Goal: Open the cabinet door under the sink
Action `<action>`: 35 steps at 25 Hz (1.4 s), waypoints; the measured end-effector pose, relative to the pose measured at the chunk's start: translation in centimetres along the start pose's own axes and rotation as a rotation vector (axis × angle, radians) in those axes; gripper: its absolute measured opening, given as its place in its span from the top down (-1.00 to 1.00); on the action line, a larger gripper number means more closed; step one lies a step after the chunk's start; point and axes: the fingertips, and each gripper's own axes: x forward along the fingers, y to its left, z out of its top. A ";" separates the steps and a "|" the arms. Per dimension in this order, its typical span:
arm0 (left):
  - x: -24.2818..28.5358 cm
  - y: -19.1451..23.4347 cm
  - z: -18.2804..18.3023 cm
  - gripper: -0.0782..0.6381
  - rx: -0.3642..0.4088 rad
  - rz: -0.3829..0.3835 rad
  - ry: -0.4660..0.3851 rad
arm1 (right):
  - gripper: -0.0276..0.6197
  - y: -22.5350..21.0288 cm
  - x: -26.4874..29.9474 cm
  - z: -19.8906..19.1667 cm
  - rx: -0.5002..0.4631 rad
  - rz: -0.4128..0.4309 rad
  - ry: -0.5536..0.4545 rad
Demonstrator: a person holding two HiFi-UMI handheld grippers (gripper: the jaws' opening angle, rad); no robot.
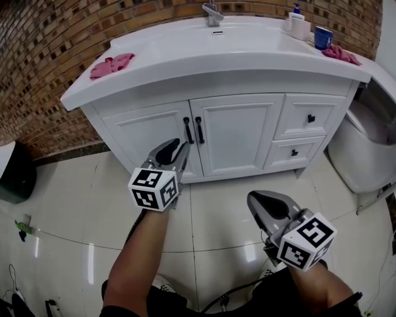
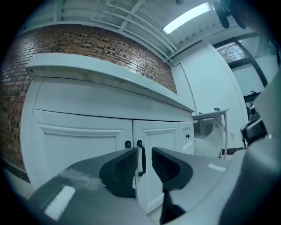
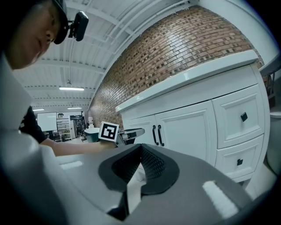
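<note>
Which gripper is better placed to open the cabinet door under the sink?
Left gripper: open, close to the cabinet, a door handle showing between its jaws. Right gripper is shut and farther back.

all measured off the sink cabinet (image 1: 247,80): brick wall (image 1: 55,62) behind it, toilet (image 1: 365,148) just to its right. on its top, the faucet (image 1: 212,13) sits back-middle, one cloth (image 1: 111,64) at the left end, and a bottle (image 1: 299,25), a cup (image 1: 322,37) and another cloth (image 1: 340,54) at the right end. on its front, two doors (image 1: 238,133) meet at paired handles (image 1: 199,130), with two drawers (image 1: 309,116) stacked to the right of them. the left gripper (image 1: 178,148) is out front, lined up with the handles but apart from them. the right gripper (image 1: 257,204) is further out from the cabinet, more to the right.
</note>
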 end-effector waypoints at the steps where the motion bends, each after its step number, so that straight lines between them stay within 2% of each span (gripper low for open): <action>1: 0.5 0.4 -0.2 0.46 0.001 0.004 0.003 | 0.89 -0.2 0.0 0.0 0.004 0.002 0.002; 10: 5.5 2.5 -1.9 0.42 -0.006 0.005 0.053 | 0.89 -1.8 0.3 0.1 0.025 -0.017 0.000; 15: 7.5 3.5 -2.7 0.43 -0.086 0.010 0.071 | 0.89 -1.9 0.6 -0.3 0.032 -0.008 0.019; 18: 8.2 3.7 -2.6 0.46 -0.080 0.019 0.066 | 0.89 -2.0 0.5 -0.2 0.038 -0.011 0.021; 23: 8.3 3.5 -2.6 0.65 -0.063 0.015 0.063 | 0.89 -2.0 0.7 -0.1 0.032 -0.012 0.019; 35: 4.9 1.5 -3.0 0.67 -0.057 -0.045 0.082 | 0.89 -2.1 0.7 -1.3 0.010 -0.033 0.058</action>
